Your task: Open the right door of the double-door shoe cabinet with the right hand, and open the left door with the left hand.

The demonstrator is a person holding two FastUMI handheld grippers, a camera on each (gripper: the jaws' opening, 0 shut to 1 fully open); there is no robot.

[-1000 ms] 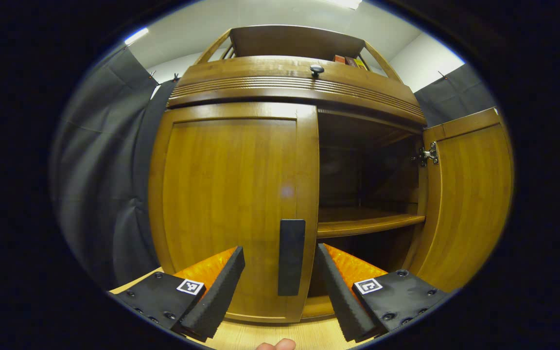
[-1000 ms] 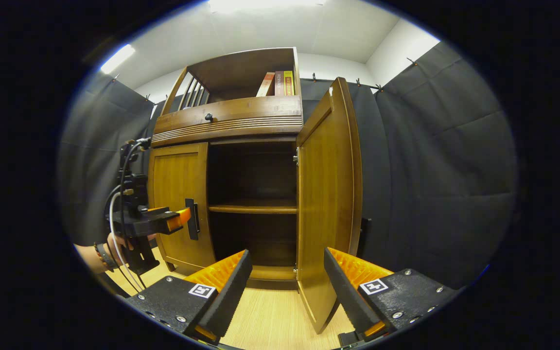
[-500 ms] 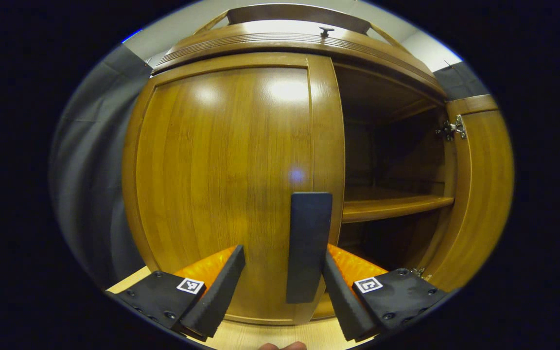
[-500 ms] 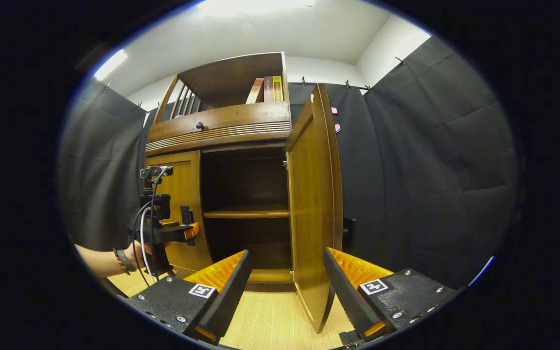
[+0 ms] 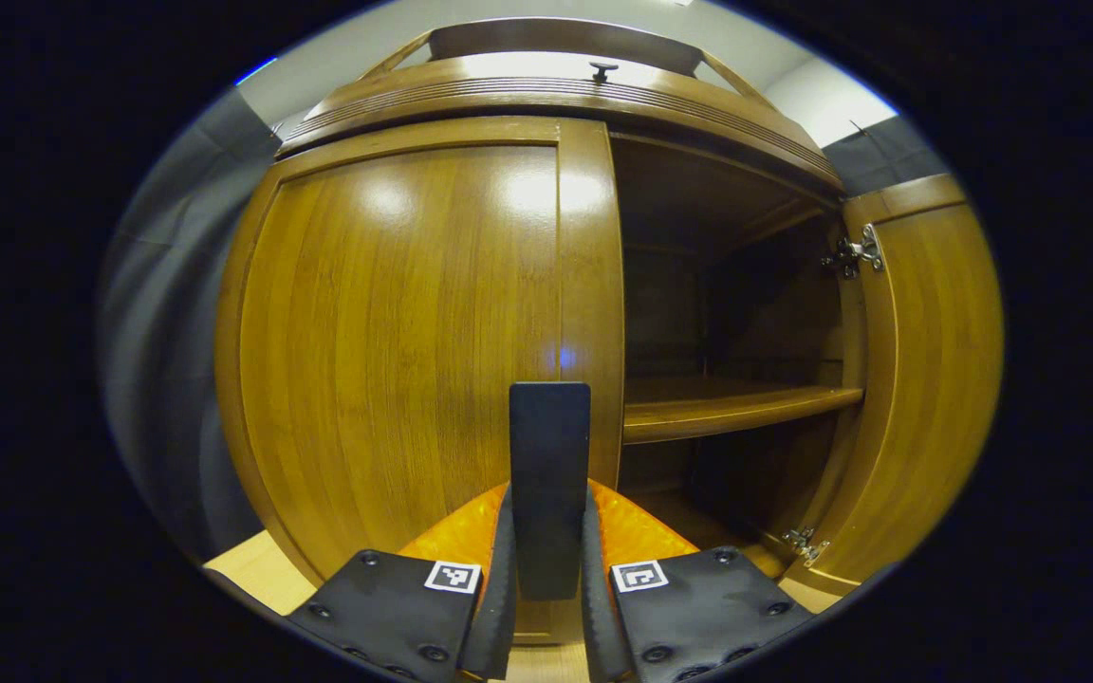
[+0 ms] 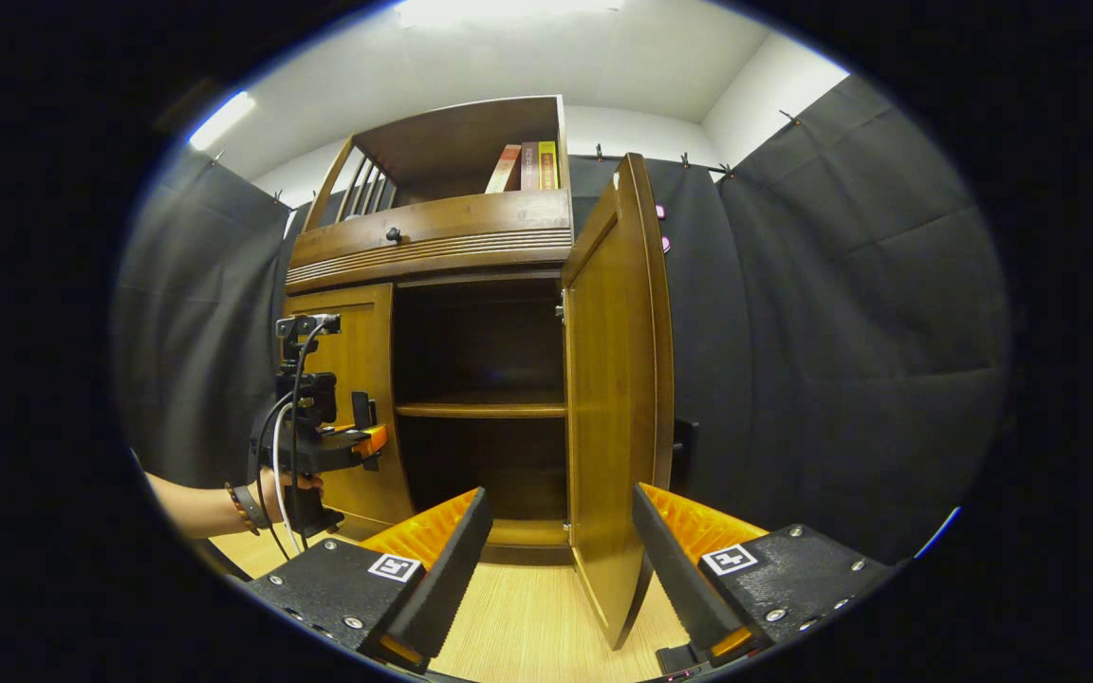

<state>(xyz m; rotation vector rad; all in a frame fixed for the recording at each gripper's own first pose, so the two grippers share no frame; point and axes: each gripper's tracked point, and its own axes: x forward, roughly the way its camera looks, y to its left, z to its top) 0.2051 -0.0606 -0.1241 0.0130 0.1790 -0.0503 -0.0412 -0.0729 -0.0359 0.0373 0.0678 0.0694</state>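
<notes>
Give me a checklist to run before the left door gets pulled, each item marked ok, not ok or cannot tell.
1. Left claw closed on the handle: ok, both fingers press its sides.
2. Left door shut, ready to pull: ok, it sits flush under the top rail.
3. Right door open: ok, it stands swung out, shelf exposed.
4. Right claw free of the cabinet: ok, open, holding nothing, back from the right door.
5. Swing path of the left door free: cannot tell, the floor beside it is mostly out of sight.
6. Grip firm enough not to slip: cannot tell.
</notes>
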